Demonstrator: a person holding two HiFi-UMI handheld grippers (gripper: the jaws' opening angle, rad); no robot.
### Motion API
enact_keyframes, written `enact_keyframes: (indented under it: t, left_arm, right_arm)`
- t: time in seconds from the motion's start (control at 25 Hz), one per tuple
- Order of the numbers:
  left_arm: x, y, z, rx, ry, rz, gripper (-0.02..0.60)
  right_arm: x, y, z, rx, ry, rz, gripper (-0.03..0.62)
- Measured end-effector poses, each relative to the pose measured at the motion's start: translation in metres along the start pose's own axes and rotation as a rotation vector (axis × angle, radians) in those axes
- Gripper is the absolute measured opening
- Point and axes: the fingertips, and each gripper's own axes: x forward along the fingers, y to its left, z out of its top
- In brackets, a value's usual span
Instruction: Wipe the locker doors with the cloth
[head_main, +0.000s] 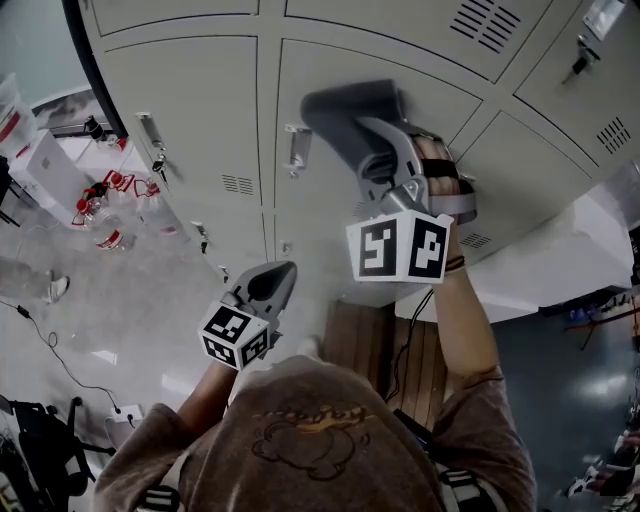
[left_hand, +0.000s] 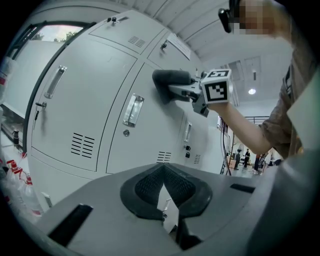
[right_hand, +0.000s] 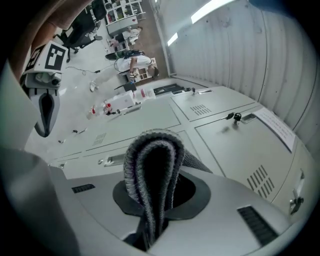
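While your right hand-held gripper (head_main: 385, 150) clamps the folded grey cloth (head_main: 345, 110) and presses it against the locker door (head_main: 320, 210), just beside that door's handle (head_main: 297, 148), the rest of the panel stretches down from it toward the vent slots (head_main: 475, 240). The wiping stroke likely runs along that long axis. Your left hand-held gripper (head_main: 270, 285) hangs lower, off the doors, jaws closed on nothing.

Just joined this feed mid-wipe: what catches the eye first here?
The folded dark cloth, clamped in the right gripper, sits against a pale locker door beside its handle. The left gripper hangs lower, jaws together and empty, clear of the doors.
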Motion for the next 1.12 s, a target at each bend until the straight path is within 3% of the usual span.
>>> enact_keyframes:
  t: [0.32,1.12]
  left_arm:
    - [-0.002,0.003,0.007,0.008,-0.023,0.017,0.003]
    - [-0.002,0.018,0.011,0.012,-0.038,0.048,0.003]
  right_arm:
    - [0.009,-0.072,0.034,-0.032,-0.035,-0.134,0.037]
    - [0.053,-0.074,0.033,-0.11,0.067,-0.127,0.037]
